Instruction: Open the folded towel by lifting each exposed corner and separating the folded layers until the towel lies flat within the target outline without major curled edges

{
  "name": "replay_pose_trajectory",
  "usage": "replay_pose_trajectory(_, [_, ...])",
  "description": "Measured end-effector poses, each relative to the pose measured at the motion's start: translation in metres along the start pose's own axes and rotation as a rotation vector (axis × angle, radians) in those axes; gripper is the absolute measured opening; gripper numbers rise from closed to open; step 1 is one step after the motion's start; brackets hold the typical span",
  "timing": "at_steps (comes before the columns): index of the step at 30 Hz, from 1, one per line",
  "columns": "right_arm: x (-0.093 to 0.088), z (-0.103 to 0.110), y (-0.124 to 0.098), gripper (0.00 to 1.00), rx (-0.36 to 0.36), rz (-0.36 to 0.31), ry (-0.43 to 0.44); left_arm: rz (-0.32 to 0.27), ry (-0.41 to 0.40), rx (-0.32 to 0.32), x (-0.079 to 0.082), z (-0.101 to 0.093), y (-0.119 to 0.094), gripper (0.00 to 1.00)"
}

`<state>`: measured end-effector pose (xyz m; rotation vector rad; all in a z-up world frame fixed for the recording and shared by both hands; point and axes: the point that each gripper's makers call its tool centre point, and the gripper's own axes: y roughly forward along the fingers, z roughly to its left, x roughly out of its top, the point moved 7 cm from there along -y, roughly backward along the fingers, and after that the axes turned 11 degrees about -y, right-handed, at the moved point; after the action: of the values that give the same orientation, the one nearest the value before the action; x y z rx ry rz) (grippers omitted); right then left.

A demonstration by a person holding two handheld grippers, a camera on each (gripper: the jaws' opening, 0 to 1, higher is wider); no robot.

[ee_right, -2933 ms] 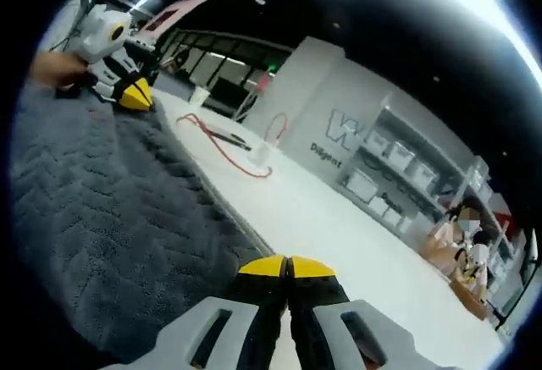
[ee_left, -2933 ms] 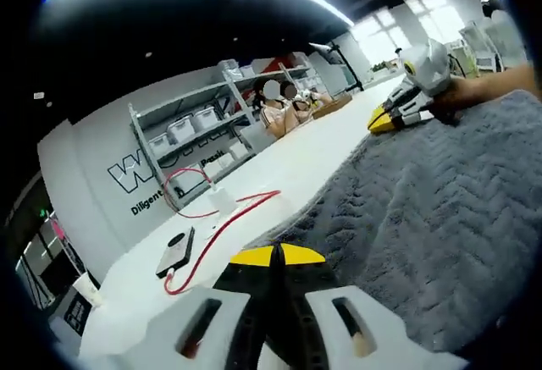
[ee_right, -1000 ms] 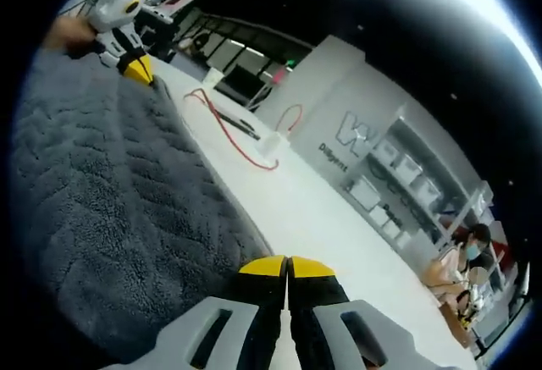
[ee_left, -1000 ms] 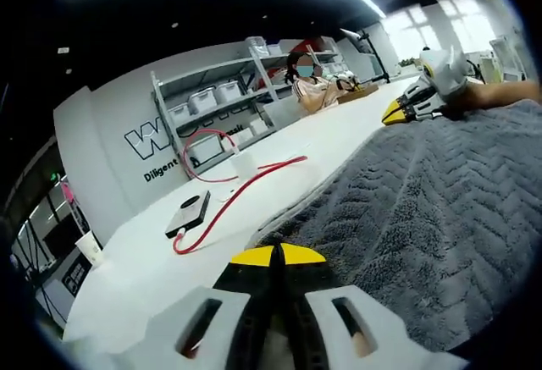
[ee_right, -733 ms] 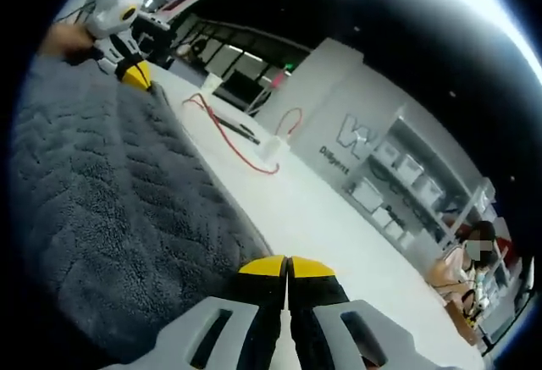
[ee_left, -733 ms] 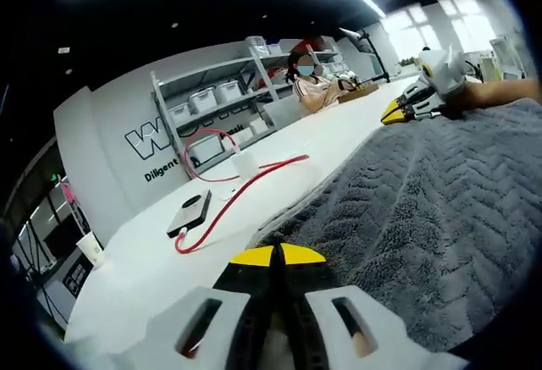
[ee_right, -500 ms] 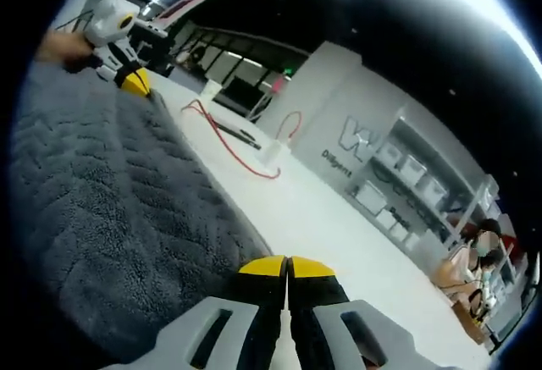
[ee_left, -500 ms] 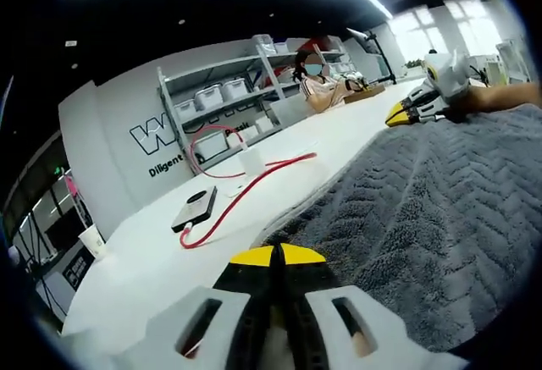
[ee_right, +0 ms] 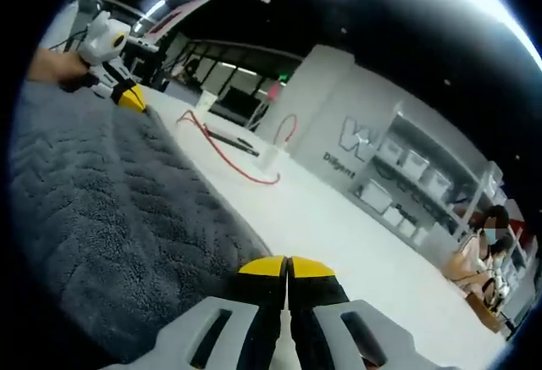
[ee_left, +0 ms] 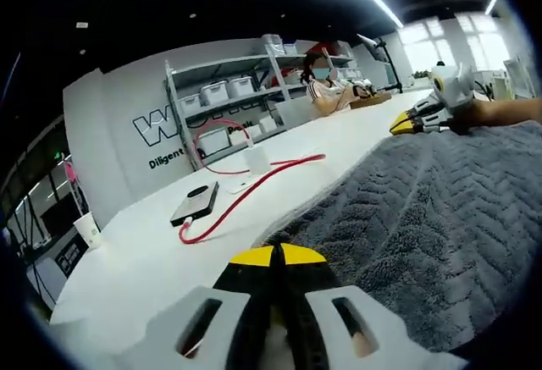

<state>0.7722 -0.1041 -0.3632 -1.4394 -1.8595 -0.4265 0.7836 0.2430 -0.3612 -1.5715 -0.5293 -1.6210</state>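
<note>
Along the towel's (ee_left: pixel 423 218) far edge, both corners are pinched: the left gripper (ee_left: pixel 277 256) is seen with yellow tips pressed together on the grey pile, and the right gripper (ee_right: pixel 288 266) is clamped likewise on the other corner. The towel is spread across the white table (ee_left: pixel 152 251), with a red cable (ee_left: pixel 246 196) and a phone (ee_left: pixel 195 203) lying just beyond that edge. Trouble is judged likely if one corner is released early or dragged unevenly — the edge could curl or be pulled askew of the outline.
</note>
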Motion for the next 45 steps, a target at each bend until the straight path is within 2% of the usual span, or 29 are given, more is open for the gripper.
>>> replay_pose_trajectory(7, [-0.001, -0.002, 0.003, 0.0, 0.002, -0.011, 0.018, -0.003, -0.032, 0.01, -0.002, 0.003, -0.002, 0.01])
replay_pose_trajectory(8, [-0.001, -0.002, 0.003, 0.03, 0.003, -0.012, 0.023, -0.002, -0.037, 0.011, -0.002, 0.003, -0.002, 0.01])
replay_pose_trajectory(10, [-0.001, -0.002, 0.003, 0.2, 0.005, -0.015, 0.033, -0.002, -0.038, 0.012, -0.002, 0.003, -0.002, 0.01])
replay_pose_trajectory(11, [-0.001, -0.002, 0.002, 0.23, 0.005, -0.015, 0.035, -0.002, -0.034, 0.013, -0.001, 0.003, -0.003, 0.01])
replay_pose_trajectory(13, [-0.001, -0.001, 0.002, 0.19, 0.004, -0.015, 0.038, -0.002, -0.028, 0.015, -0.001, 0.002, -0.004, 0.01])
replay_pose_trajectory(16, [0.001, -0.002, 0.001, 0.21, 0.008, -0.023, -0.033, -0.006, -0.005, 0.021, -0.002, 0.003, -0.007, 0.02])
replay_pose_trajectory(17, [0.003, -0.007, 0.001, 0.21, -0.039, -0.008, -0.117, -0.006, -0.003, 0.022, -0.002, 0.003, -0.008, 0.03])
replay_pose_trajectory(19, [0.004, -0.013, -0.001, 0.21, -0.127, 0.008, -0.138, 0.001, -0.009, 0.036, -0.003, 0.003, -0.009, 0.04])
replay_pose_trajectory(21, [0.003, -0.01, -0.002, 0.21, -0.075, -0.01, -0.074, 0.001, 0.006, 0.041, -0.002, 0.002, -0.01, 0.06])
replay_pose_trajectory(26, [0.004, -0.012, -0.009, 0.24, -0.092, -0.017, -0.07, -0.006, -0.036, 0.043, 0.0, -0.003, -0.017, 0.1])
replay_pose_trajectory(30, [0.007, -0.013, -0.012, 0.27, -0.1, -0.034, -0.061, -0.018, -0.061, 0.039, 0.001, -0.002, -0.014, 0.31])
replay_pose_trajectory(33, [0.007, -0.014, -0.013, 0.29, -0.106, -0.042, -0.043, -0.018, -0.059, 0.04, 0.001, -0.002, -0.014, 0.4])
replay_pose_trajectory(34, [0.008, -0.015, -0.015, 0.3, -0.112, -0.049, -0.025, -0.023, -0.065, 0.046, 0.002, -0.002, -0.014, 0.44])
replay_pose_trajectory(35, [0.008, -0.015, -0.015, 0.31, -0.114, -0.054, -0.01, -0.033, -0.088, 0.085, 0.002, 0.001, -0.016, 0.46])
replay_pose_trajectory(36, [0.008, -0.016, -0.016, 0.33, -0.118, -0.058, -0.003, -0.035, -0.122, 0.108, 0.002, 0.004, -0.017, 0.46])
replay_pose_trajectory(38, [0.01, -0.015, -0.018, 0.37, -0.125, -0.068, 0.011, -0.03, -0.206, 0.112, 0.002, 0.006, -0.018, 0.44])
replay_pose_trajectory(41, [0.013, -0.017, -0.022, 0.47, -0.141, -0.083, 0.028, -0.033, -0.22, 0.103, 0.003, 0.017, -0.009, 0.45])
replay_pose_trajectory(44, [0.011, -0.017, -0.023, 0.49, -0.153, -0.073, 0.046, -0.037, -0.22, 0.086, 0.003, 0.017, -0.009, 0.45])
replay_pose_trajectory(45, [0.011, -0.018, -0.024, 0.51, -0.16, -0.064, 0.05, -0.043, -0.221, 0.079, 0.003, 0.007, -0.018, 0.46])
